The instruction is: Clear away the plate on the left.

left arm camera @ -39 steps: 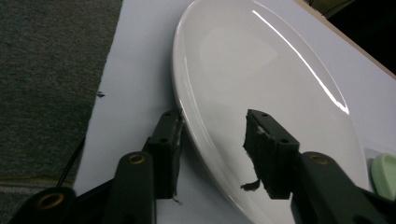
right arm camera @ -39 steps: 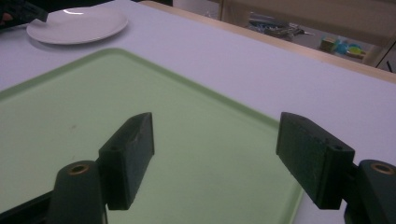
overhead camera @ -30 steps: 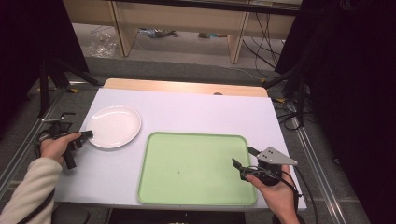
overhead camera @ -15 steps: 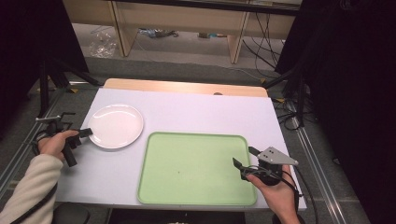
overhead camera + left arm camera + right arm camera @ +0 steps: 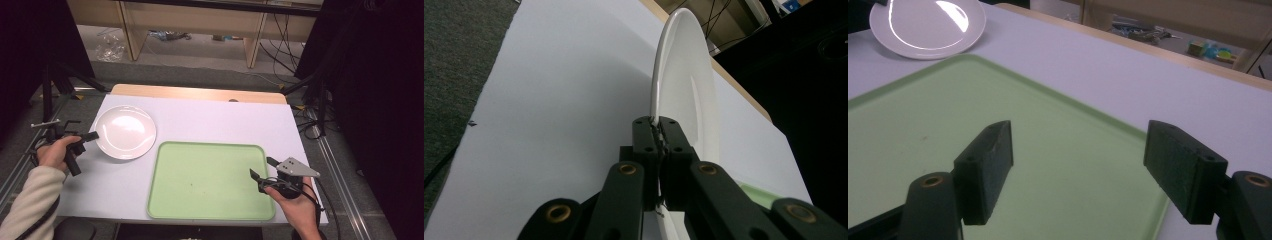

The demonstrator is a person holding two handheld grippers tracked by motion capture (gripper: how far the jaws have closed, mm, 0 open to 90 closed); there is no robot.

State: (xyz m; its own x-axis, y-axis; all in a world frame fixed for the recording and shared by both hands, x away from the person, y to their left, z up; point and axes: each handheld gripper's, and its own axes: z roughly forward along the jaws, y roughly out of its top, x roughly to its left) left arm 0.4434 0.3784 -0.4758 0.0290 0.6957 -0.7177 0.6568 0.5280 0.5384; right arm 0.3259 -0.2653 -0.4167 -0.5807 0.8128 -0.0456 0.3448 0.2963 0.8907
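A round white plate (image 5: 125, 132) lies on the white table left of a light green tray (image 5: 210, 180). My left gripper (image 5: 94, 135) is at the plate's left rim, and its jaws have just been closing. In the left gripper view the two pads pinch the rim of the white plate (image 5: 684, 90), with my left gripper (image 5: 659, 131) shut on it. My right gripper (image 5: 262, 168) hovers over the tray's right edge, jaws wide apart with nothing between them. In the right gripper view my right gripper (image 5: 1080, 160) frames the green tray (image 5: 918, 145), with the plate (image 5: 928, 27) far off.
The table's far edge shows a wooden strip (image 5: 200, 93). Black stands and cables (image 5: 310, 90) crowd the right side, and a metal frame (image 5: 47, 122) sits off the left edge. Shelving (image 5: 190, 20) stands beyond the table.
My left gripper has slid right to the plate's rim and shut on it. The plate has shifted a little to the right. The right gripper has stayed where it was.
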